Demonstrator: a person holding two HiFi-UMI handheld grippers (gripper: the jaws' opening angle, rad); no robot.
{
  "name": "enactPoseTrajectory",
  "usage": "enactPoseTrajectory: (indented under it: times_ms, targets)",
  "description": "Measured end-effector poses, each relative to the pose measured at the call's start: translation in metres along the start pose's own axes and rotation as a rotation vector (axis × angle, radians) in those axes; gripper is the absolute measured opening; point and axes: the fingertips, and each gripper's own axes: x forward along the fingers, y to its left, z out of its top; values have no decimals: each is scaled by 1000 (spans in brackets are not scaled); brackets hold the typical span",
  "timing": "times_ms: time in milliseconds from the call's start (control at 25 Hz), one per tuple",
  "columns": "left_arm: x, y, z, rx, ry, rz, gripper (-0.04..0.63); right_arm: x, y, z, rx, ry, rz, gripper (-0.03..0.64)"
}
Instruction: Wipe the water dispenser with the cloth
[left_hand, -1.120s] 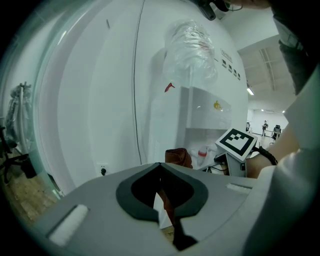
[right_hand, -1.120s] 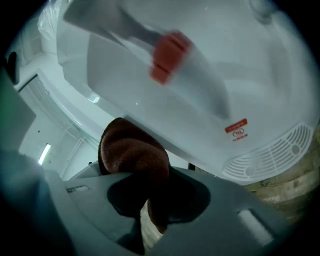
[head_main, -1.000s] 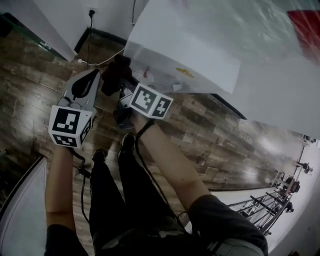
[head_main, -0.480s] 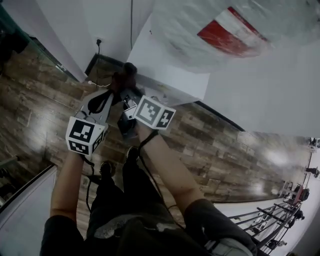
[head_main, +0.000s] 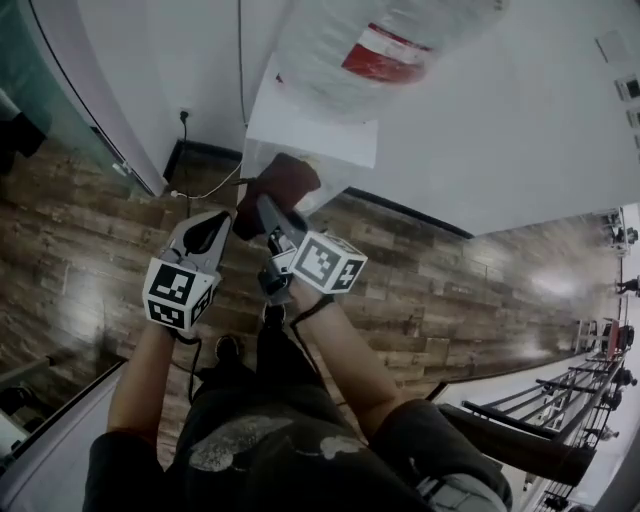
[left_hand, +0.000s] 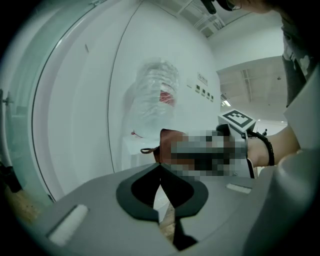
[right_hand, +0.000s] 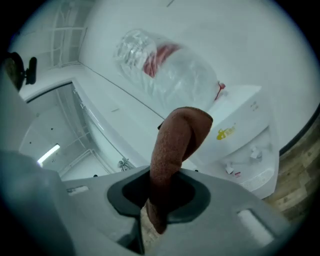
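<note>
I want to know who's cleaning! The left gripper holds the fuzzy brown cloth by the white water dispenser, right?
Wrong gripper. The right gripper holds the fuzzy brown cloth by the white water dispenser; the right gripper view shows it.

This looks like an office-like hall. It has a dark wood-plank floor (head_main: 440, 290), plain white walls (head_main: 500, 120) and a white bottled water dispenser (head_main: 300, 135). Black metal stands (head_main: 585, 392) line one side.

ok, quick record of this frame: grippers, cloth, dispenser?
left gripper: jaws together, nothing between them
right gripper: shut on cloth
cloth: brown, sticks out past the jaws, held up in front of the dispenser
cloth-dispenser contact: cannot tell
dispenser: white, bottle with red label on top, stands by the wall
floor: wood planks
</note>
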Motion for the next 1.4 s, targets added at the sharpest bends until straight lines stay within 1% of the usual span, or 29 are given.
enactPoseTrajectory:
  times_ms: [160,320,400,600,760,840,920,1040,1160,1400]
  targets:
    - [-23,-23,13,21,-47,-71,18,-56,24,-7,-113,-46,-55,63]
    - [-42,-48,12,11,-67,-131,18,-105,33,-26,-217,-39,-122,63]
    - [-53,-63,13,3,-73,-158,18,-127,36,-37,-228,-35,-137,63]
    - [-82,-109,7,23,-73,-211,19,-189,47,-69,-225,-16,-140,63]
    - [-111,-139,1,29,-77,-212,18,-234,54,-96,-252,15,-150,63]
    - [-130,-159,2,63,-97,-223,18,-257,61,-101,-256,-9,-148,63]
    - [-151,-181,1,90,-113,-220,18,-283,73,-107,-247,-44,-128,63]
    - [-184,-210,-11,74,-117,-179,18,-328,87,-124,-281,-54,-106,63]
    - [-217,-243,-27,48,-119,-148,18,-373,96,-145,-335,-43,-108,63]
    - [-300,-302,-66,32,-115,-102,18,-452,125,-196,-370,-53,-66,63]
